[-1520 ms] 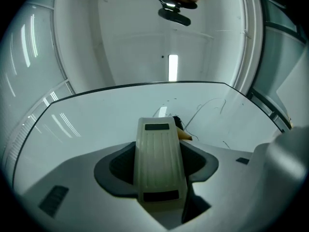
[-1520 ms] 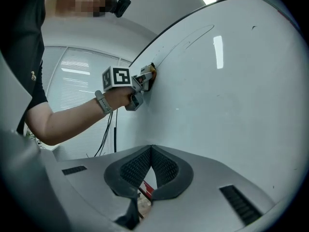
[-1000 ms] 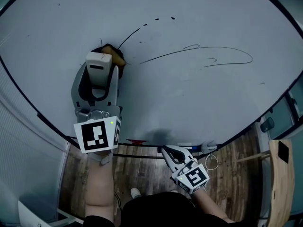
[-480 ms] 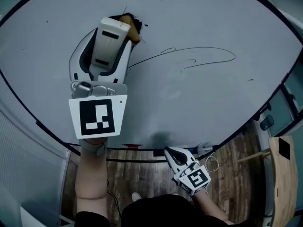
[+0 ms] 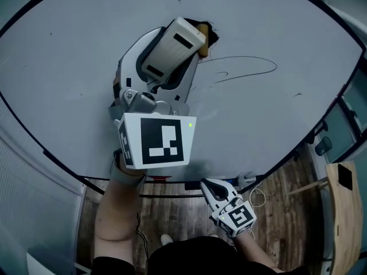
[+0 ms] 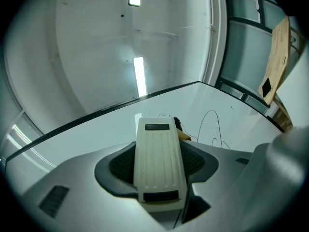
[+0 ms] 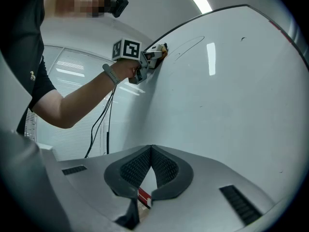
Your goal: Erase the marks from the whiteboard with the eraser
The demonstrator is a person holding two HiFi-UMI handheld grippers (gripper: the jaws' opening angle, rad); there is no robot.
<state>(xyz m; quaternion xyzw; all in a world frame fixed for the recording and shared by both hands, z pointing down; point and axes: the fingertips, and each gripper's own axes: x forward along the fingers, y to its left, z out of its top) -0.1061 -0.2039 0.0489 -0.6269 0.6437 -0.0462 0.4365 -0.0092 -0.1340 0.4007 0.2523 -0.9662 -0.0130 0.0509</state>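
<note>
Whiteboard (image 5: 258,125): fills most of the head view, pale and glossy with a dark rim.
Marks: one long thin curved line (image 5: 246,67) with a small loop under it runs right from the eraser; a few small dark specks lie near the board's edges.
Eraser (image 6: 157,158): a cream ribbed block with a dark felt face. Its felt end is against the board at the left end of the long line, in the board's upper middle.
Left gripper (image 5: 169,59): raised to the board and tilted up to the right. Its jaws pinch the eraser by its sides, and its marker cube (image 5: 156,140) faces the head camera.
Right gripper (image 7: 151,151): low, by the board's bottom rim and well apart from the eraser. Its jaws are pressed together at the tips, with nothing between them.
Forearm (image 5: 117,222): bare, reaching up behind the left gripper.
Floor (image 5: 287,199): wood planks show below the board's lower edge.
</note>
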